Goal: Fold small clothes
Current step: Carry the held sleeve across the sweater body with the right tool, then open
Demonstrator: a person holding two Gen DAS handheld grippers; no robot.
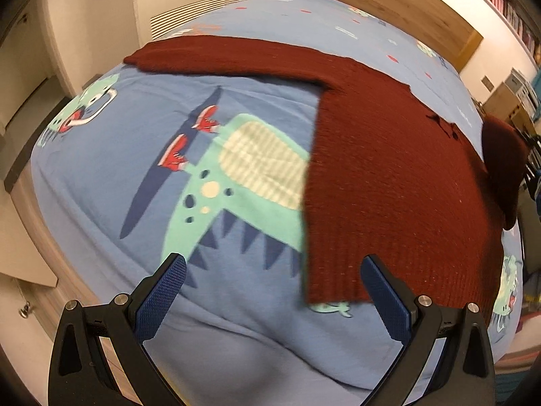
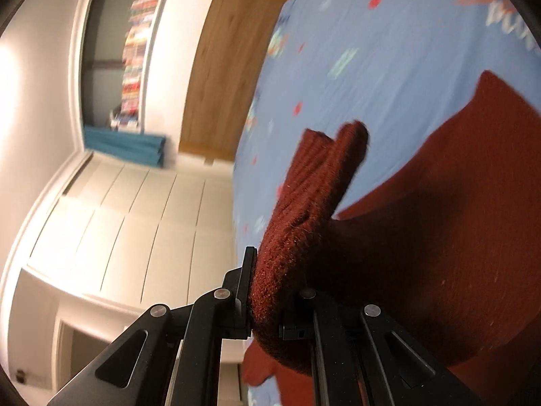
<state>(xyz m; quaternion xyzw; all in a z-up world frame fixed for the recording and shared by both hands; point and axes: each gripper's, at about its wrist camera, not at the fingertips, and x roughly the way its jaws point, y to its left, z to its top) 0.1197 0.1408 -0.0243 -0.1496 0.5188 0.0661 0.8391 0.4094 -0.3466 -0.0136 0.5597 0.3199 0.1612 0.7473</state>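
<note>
A dark red knitted sweater [image 1: 389,169] lies flat on a blue bed cover, one sleeve [image 1: 219,55] stretched out to the far left. My left gripper [image 1: 272,272] is open and empty, hovering just above the sweater's near hem corner. My right gripper [image 2: 270,280] is shut on the other sleeve [image 2: 304,203], lifted off the bed with its cuff sticking up past the fingers. That raised sleeve and gripper show at the right edge of the left wrist view [image 1: 503,169].
The bed cover [image 1: 135,176] has a green dinosaur print. A wooden headboard [image 1: 399,3] stands at the far end. White cupboards [image 2: 118,220] and a bookshelf [image 2: 135,50] line the walls. A radiator [image 1: 203,10] is beyond the bed.
</note>
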